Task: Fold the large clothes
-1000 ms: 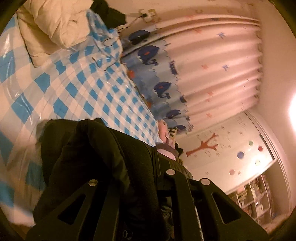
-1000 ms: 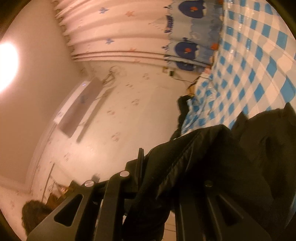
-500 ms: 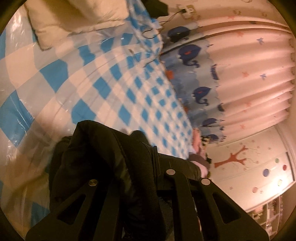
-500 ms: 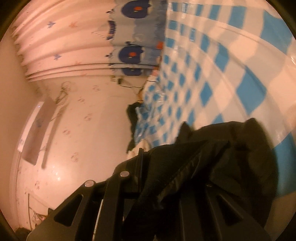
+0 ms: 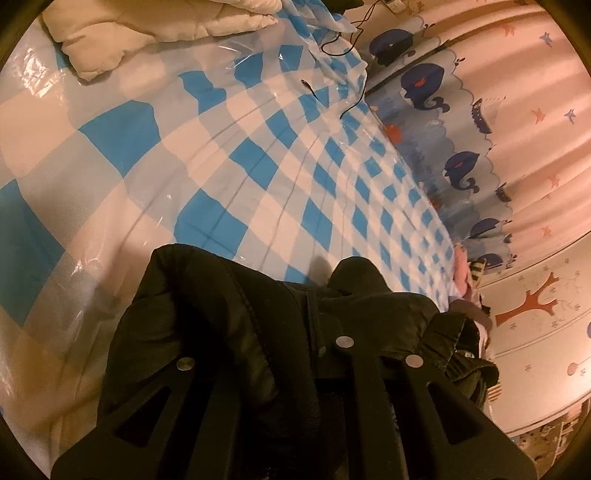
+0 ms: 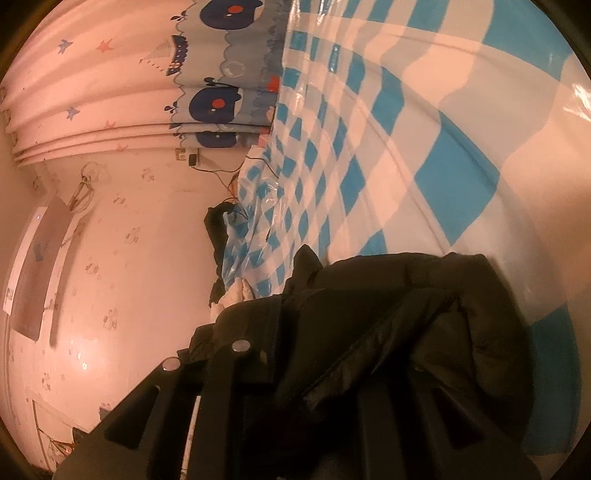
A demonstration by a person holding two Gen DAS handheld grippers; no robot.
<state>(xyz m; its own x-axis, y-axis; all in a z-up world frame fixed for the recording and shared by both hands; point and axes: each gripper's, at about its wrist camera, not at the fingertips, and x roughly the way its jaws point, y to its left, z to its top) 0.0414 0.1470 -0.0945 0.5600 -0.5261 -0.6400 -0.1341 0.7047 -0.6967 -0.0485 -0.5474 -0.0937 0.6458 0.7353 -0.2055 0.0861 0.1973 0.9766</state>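
Note:
A black padded jacket (image 5: 221, 314) lies bunched on the blue and white checked bed cover (image 5: 258, 166). My left gripper (image 5: 288, 332) is over it and pinches a thick fold. Its jaws are opening, with the cloth still between them, and the jacket hides the fingertips. In the right wrist view the same jacket (image 6: 406, 314) is heaped over my right gripper (image 6: 332, 350). Those jaws are also opening, with a fold of jacket still caught between the fingers. The jacket's far edge rests on the bed cover (image 6: 424, 147).
Clear plastic sheeting covers the bed. A cream duvet (image 5: 147, 29) lies at its head, with a thin black cable (image 5: 332, 48) trailing beside it. A whale-print curtain (image 5: 461, 110) hangs along the far side. Dark clothes (image 6: 214, 229) sit by the wall.
Both grippers have sunk toward the bed with the jacket and tipped downward. The jacket now rests bunched on the checked cover, which fills more of each view.

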